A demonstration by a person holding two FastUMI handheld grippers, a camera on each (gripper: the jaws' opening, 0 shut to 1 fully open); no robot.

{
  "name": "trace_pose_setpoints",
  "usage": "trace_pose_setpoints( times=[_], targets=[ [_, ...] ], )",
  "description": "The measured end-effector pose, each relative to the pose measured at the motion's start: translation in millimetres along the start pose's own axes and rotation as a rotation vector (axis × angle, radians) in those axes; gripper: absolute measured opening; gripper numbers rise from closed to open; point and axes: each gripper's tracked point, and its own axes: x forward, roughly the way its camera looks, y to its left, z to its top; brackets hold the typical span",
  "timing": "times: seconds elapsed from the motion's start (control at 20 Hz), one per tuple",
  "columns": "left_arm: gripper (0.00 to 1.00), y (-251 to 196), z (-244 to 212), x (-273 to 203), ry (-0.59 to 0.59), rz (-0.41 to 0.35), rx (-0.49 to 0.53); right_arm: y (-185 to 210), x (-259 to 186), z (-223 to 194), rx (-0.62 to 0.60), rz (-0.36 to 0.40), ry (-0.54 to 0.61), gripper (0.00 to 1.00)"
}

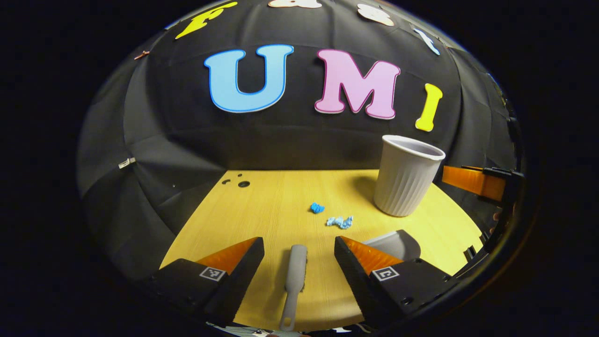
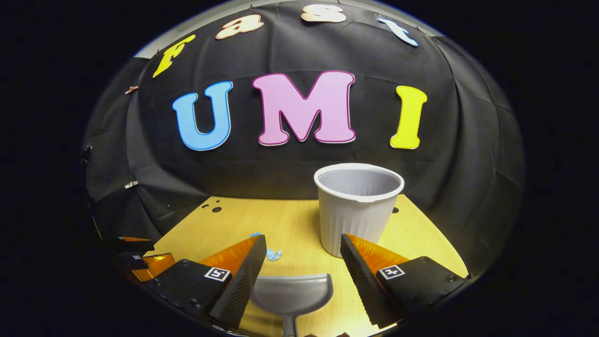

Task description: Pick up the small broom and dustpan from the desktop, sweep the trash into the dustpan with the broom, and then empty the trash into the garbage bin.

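Note:
The small grey broom lies flat on the yellow desktop, its handle end toward me. My left gripper is open above it, a finger on either side, neither touching it. The grey dustpan rests on the desktop with its mouth facing away, and its corner also shows beside the left gripper's finger. My right gripper stands open over the dustpan and holds nothing. Blue crumpled trash and another blue bit lie mid-table. The white ribbed garbage bin stands upright just beyond the dustpan.
The black cloth wall closes off the back and both sides of the desktop. A few small dark holes mark the table's far left corner. The right gripper appears at the far right of the left gripper view, beside the bin.

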Motion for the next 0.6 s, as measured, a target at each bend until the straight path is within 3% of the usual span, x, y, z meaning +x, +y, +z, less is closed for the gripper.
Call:
trace_pose_setpoints(
  times=[0.35, 0.6],
  targets=[
    [0.98, 16, -84, 20, 0.271, 0.036, -0.095, 1, 4, -22, -0.003, 0.020, 0.067, 0.98],
    [0.98, 23, -121, 26, 0.391, 0.029, -0.067, -12, 2, -31, 0.004, -0.001, 0.091, 0.98]
  ],
)
